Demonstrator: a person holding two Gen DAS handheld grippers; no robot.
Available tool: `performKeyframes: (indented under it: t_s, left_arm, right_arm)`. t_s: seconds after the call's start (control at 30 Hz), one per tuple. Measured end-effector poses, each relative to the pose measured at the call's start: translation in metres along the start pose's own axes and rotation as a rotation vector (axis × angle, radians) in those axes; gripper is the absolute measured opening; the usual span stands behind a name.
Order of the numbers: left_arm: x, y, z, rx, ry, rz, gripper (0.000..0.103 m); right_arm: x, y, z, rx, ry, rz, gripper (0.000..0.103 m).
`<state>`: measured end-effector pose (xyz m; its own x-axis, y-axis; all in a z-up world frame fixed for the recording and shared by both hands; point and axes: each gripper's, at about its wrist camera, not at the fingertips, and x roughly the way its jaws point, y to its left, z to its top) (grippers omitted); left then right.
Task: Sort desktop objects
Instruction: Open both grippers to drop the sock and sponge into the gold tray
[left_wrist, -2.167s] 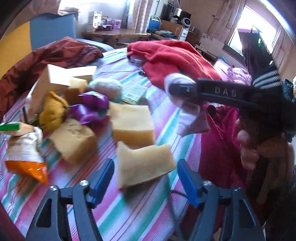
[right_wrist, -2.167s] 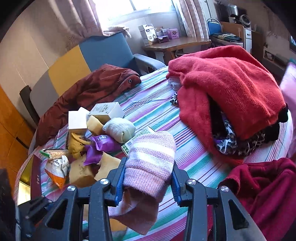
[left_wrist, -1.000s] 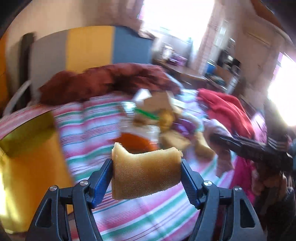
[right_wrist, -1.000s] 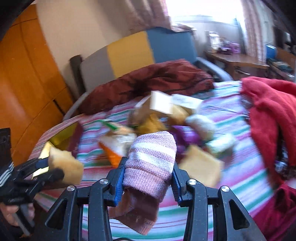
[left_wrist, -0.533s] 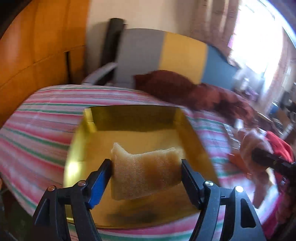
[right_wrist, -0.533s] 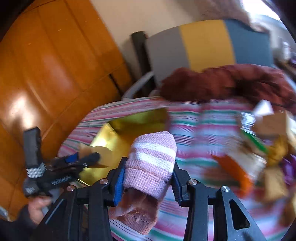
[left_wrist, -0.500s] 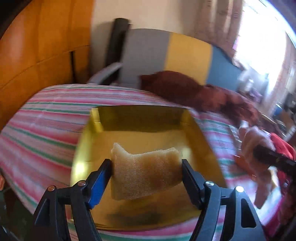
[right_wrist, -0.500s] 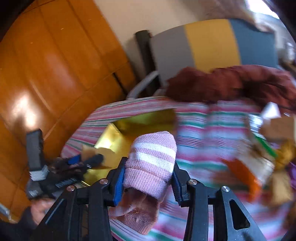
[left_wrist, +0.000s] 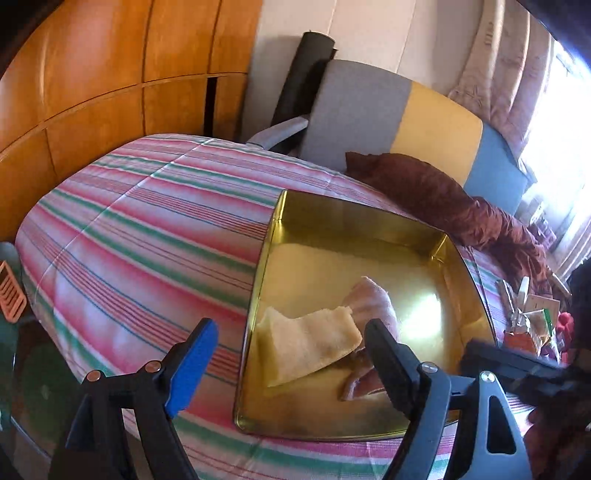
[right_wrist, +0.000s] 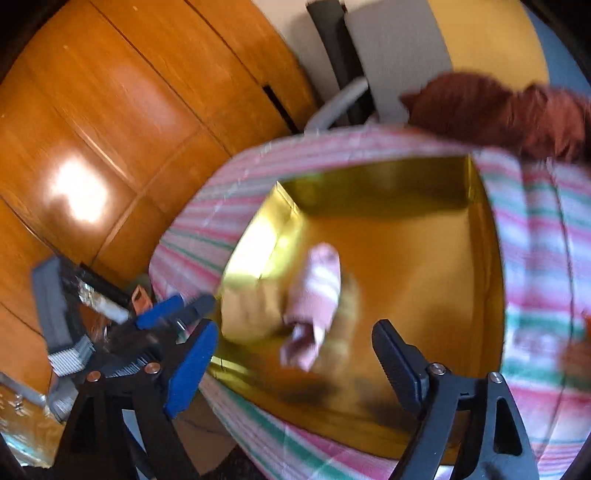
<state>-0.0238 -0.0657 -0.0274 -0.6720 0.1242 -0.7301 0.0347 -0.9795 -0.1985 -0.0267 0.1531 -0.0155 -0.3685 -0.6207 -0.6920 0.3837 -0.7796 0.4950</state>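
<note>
A gold tray (left_wrist: 436, 236) (right_wrist: 391, 177) lies on the striped cloth. In it are a yellow sponge piece (left_wrist: 306, 347) (right_wrist: 251, 314) and a pink striped sock (left_wrist: 373, 299) (right_wrist: 317, 291), the sponge leaning against the sock. My left gripper (left_wrist: 288, 354) is open and empty above the tray's near left edge. My right gripper (right_wrist: 291, 358) is open and empty above the tray. The right view is motion-blurred. The left gripper also shows in the right wrist view (right_wrist: 173, 310), at the tray's left edge.
A dark red jacket (left_wrist: 443, 199) lies behind the tray against a grey, yellow and blue chair (left_wrist: 406, 122). Snack packets and boxes (left_wrist: 528, 314) lie far right. Wooden panelling (left_wrist: 92, 81) stands left. The striped cloth (left_wrist: 147, 229) drops off at the left and near edges.
Both grippers opened and dropped their loads. The sponge and the sock now lie in the gold tray. Both grippers have moved in over the tray.
</note>
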Motion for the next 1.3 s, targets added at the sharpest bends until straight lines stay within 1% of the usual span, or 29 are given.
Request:
performKeyframes:
  t_s: [0.1,0.2,0.37,0.47,0.57,0.7,0.9,1.0,1.13,1.2,1.27,1.3]
  left_arm:
    - [-0.005,0.0,-0.004,-0.012,0.0,-0.008,0.083]
    - [-0.011,-0.003,-0.005,-0.001,-0.006,-0.005,0.083]
    - [-0.02,-0.006,-0.006,0.005,-0.019,-0.01,0.083]
    - [-0.024,-0.008,-0.005,0.008,-0.024,-0.017,0.083]
    - [-0.028,-0.011,-0.005,0.013,-0.029,-0.017,0.083]
    - [-0.034,-0.014,-0.006,0.024,-0.04,-0.021,0.083]
    - [-0.039,-0.023,-0.007,0.053,-0.045,-0.022,0.083]
    - [-0.041,-0.028,-0.007,0.067,-0.048,-0.017,0.083]
    - [-0.046,-0.036,-0.005,0.093,-0.064,-0.048,0.083]
    - [-0.048,-0.039,-0.004,0.101,-0.074,-0.071,0.083]
    - [-0.051,-0.042,-0.002,0.104,-0.086,-0.094,0.083]
    - [-0.051,-0.045,-0.001,0.11,-0.088,-0.095,0.083]
  right_arm:
    - [0.014,-0.008,-0.012,0.014,0.081,0.005,0.087]
    - [0.024,-0.01,-0.022,0.014,0.142,0.01,0.087]
    - [0.03,-0.006,-0.028,-0.017,0.217,0.017,0.088]
    - [0.03,-0.002,-0.033,-0.064,0.246,0.002,0.088]
    - [0.03,0.001,-0.038,-0.106,0.288,0.006,0.088]
    - [0.026,-0.004,-0.047,-0.148,0.334,-0.031,0.087]
    - [0.008,-0.014,-0.059,-0.159,0.335,-0.022,0.087]
    - [0.001,-0.019,-0.064,-0.166,0.335,-0.039,0.087]
    - [-0.011,-0.024,-0.069,-0.182,0.325,-0.048,0.087]
    - [-0.019,-0.024,-0.068,-0.18,0.295,-0.031,0.087]
    - [-0.027,-0.021,-0.062,-0.167,0.223,-0.02,0.088]
    - [-0.034,-0.022,-0.058,-0.148,0.176,-0.004,0.09]
